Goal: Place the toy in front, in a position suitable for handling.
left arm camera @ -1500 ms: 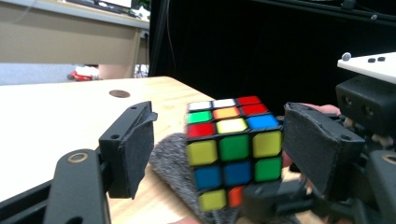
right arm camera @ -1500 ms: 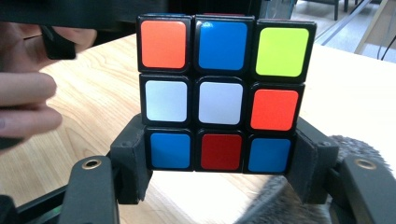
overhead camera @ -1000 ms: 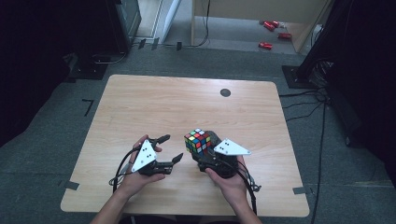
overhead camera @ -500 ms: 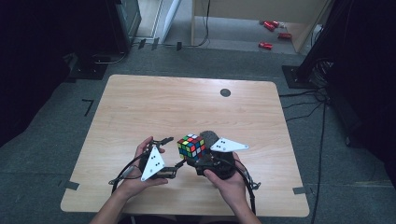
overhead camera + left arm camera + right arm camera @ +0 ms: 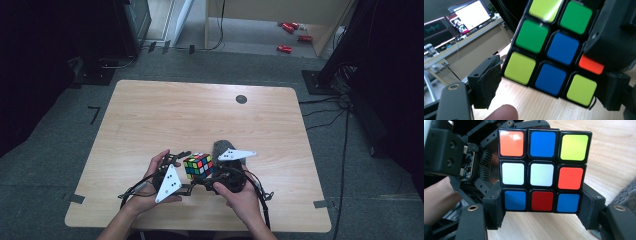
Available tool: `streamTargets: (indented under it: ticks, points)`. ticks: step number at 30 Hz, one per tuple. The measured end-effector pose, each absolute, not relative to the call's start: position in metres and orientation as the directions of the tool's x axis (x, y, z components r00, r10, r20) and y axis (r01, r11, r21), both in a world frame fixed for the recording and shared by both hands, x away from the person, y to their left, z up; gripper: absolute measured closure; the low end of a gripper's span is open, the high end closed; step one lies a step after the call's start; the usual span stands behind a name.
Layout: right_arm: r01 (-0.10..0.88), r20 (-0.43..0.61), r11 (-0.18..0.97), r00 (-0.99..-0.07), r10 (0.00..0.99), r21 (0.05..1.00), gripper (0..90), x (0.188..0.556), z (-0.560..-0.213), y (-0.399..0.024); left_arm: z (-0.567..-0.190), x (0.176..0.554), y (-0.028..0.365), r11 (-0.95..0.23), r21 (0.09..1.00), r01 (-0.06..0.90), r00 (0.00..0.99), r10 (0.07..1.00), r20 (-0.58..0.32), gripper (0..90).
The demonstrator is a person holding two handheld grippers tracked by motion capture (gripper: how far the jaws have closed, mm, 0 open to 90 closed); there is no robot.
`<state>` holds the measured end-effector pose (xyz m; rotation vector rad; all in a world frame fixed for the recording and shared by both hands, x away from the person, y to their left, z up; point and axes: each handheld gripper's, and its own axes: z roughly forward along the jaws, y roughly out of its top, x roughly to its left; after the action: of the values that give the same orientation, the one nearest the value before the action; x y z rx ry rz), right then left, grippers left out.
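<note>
While clamped low by the right gripper (image 5: 541,216), one puzzle cube (image 5: 198,165) up over the near table (image 5: 150,115) edge; left gripper (image 5: 186,171) just beside, jaws just widened, pads off it.

place: lab | cues: lone wooden table (image 5: 150,115), monitors (image 5: 466,17) (lit), floor cables (image 5: 325,107)

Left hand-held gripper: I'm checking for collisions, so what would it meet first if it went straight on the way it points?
Most likely the puzzle cube, right ahead of the left hand-held gripper. Its jaws, just opening, stand apart from the cube, which the right hand-held gripper clamps.
</note>
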<state>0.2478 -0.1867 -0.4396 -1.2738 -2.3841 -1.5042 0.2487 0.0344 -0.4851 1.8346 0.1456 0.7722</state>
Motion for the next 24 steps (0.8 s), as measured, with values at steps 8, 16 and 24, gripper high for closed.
streamTargets:
  ticks: [8, 16, 24]
  points:
    - [0.714, 0.472, 0.213, -0.627, 0.620, 0.667, 34.6, 0.252, -0.444, -0.188, -0.492, 0.244, 0.028, -0.436, 0.850, -0.295, 0.778, 0.407, 0.479, 29.4]
    - [0.721, 0.503, 0.169, -0.612, 0.610, 0.672, 34.1, 0.255, -0.445, -0.195, -0.493, 0.249, 0.030, -0.427, 0.864, -0.265, 0.798, 0.406, 0.446, 34.2]
    - [0.651, 0.466, 0.105, -0.637, 0.614, 0.752, 31.6, 0.252, -0.437, -0.206, -0.486, 0.261, 0.045, -0.376, 0.917, -0.133, 0.813, 0.487, 0.318, 34.6]
